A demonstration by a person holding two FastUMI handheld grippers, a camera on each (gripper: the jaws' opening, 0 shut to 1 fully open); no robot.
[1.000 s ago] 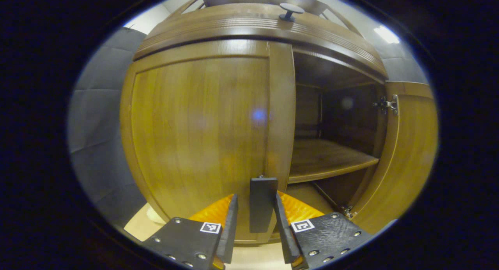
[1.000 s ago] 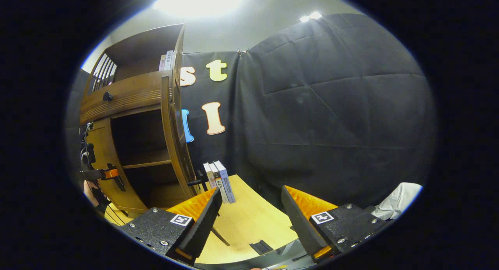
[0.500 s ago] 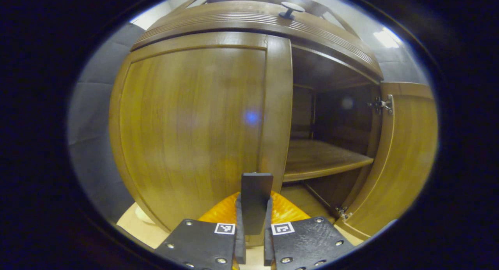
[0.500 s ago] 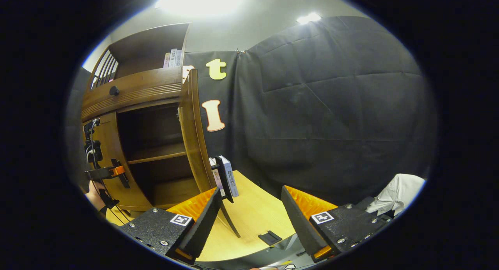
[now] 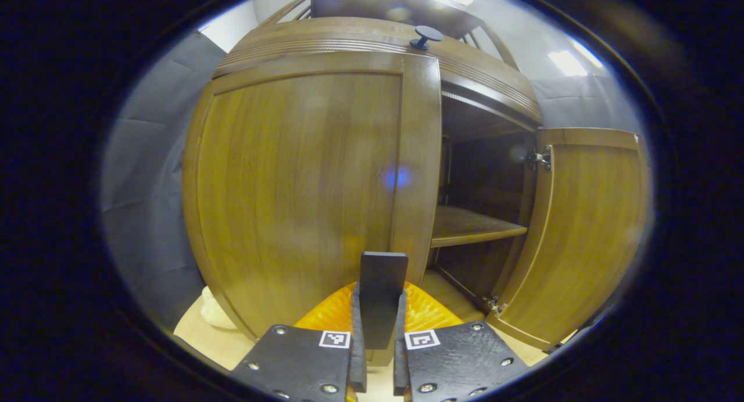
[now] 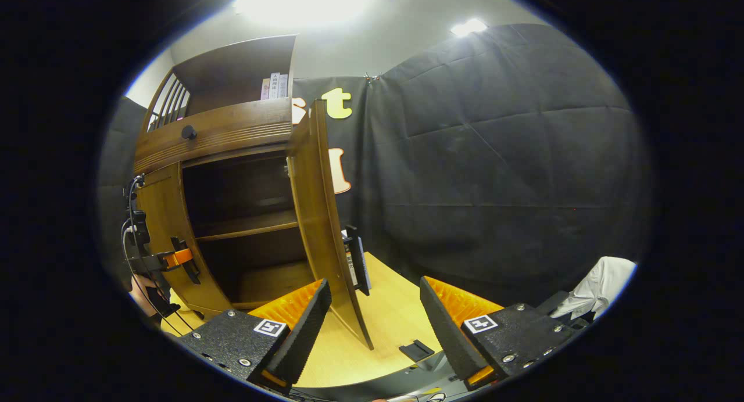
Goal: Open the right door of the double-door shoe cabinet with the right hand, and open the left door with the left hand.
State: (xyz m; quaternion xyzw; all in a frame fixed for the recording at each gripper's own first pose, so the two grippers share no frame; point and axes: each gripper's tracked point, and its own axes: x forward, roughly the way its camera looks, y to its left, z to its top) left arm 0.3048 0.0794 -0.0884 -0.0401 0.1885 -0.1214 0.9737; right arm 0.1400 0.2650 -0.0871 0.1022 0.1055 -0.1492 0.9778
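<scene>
The shoe cabinet (image 5: 302, 175) is warm brown wood with a vertical grain, and its open interior (image 5: 482, 175) is dark brown. The knob (image 5: 426, 36) above its left door is black, as is the flat handle (image 5: 381, 297) on that door. Right of the cabinet, the tabletop (image 6: 395, 326) is pale yellow wood. A white cloth (image 6: 598, 286) lies far right.

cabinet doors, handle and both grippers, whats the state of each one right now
right door: swung wide open, shelf inside bare
left door: closed or barely off the frame, can't tell
left door handle: clamped between the fingers of the left gripper
left gripper: shut on the handle
right gripper: open, holding nothing, off the cabinet
</scene>
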